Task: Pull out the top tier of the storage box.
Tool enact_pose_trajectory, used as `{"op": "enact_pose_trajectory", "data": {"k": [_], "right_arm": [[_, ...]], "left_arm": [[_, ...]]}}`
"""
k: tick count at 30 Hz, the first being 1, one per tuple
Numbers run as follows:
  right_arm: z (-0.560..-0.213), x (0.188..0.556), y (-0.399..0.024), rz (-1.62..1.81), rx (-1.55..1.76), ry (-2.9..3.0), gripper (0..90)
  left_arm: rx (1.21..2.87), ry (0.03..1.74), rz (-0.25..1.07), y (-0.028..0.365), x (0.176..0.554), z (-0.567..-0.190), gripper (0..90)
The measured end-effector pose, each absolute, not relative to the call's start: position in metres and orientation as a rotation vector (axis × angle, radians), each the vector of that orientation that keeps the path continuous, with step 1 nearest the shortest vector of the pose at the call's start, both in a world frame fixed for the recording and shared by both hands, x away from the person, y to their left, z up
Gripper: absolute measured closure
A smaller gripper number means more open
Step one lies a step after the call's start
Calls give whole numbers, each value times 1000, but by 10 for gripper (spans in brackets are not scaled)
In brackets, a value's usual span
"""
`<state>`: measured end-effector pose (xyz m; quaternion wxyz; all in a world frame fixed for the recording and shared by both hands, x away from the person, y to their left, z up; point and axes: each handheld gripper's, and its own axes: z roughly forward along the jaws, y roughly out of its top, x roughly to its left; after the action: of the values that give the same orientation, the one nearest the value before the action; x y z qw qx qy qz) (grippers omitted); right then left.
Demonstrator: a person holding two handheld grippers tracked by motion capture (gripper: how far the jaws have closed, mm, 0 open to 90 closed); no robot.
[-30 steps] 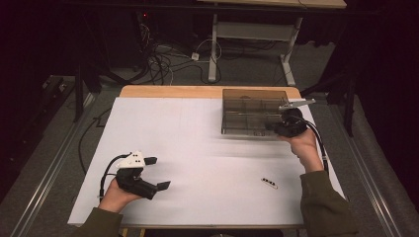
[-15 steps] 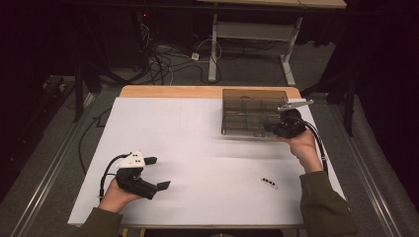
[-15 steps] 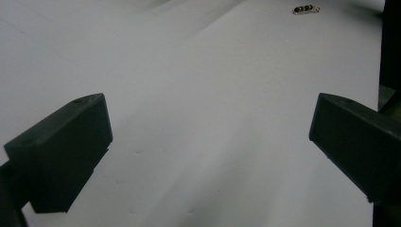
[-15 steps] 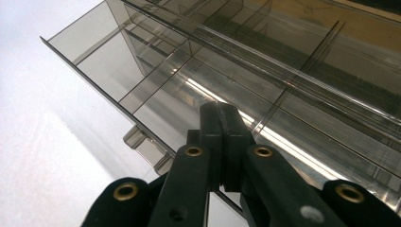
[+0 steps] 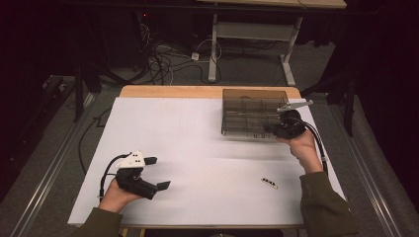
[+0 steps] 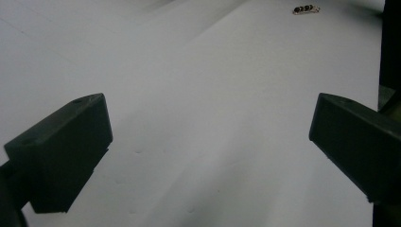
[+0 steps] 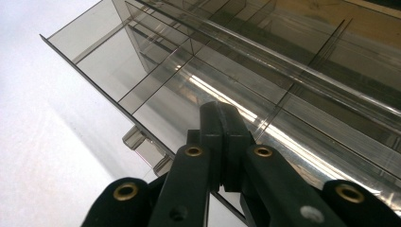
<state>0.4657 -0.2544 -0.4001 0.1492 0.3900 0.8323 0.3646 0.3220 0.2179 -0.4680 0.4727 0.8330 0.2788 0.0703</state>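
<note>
Nothing has shifted: right hand-held gripper [image 7: 222, 142] stays pinched together on the smoky organizer box [image 5: 249, 116], upper right of the tabletop [image 5: 188, 148]; left hand-held gripper [image 5: 159, 173] gapes empty. Thin lid lip could slip free.

A lab or recording room is suggested. A desk [image 5: 197, 148] covered with white sheeting is set on a dark floor, where tangled cables [image 5: 168, 61] and a power strip [image 5: 195, 56] are seen beside a metal-legged bench [image 5: 252, 29].
</note>
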Motion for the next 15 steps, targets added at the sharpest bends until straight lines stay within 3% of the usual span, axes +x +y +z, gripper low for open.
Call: {"op": "enact_pose_trajectory", "data": {"k": [15], "right_arm": [[-402,463,-253,1045,1116,2404,900]], "left_arm": [[2039,680,172,218,322,-468,0]]}}
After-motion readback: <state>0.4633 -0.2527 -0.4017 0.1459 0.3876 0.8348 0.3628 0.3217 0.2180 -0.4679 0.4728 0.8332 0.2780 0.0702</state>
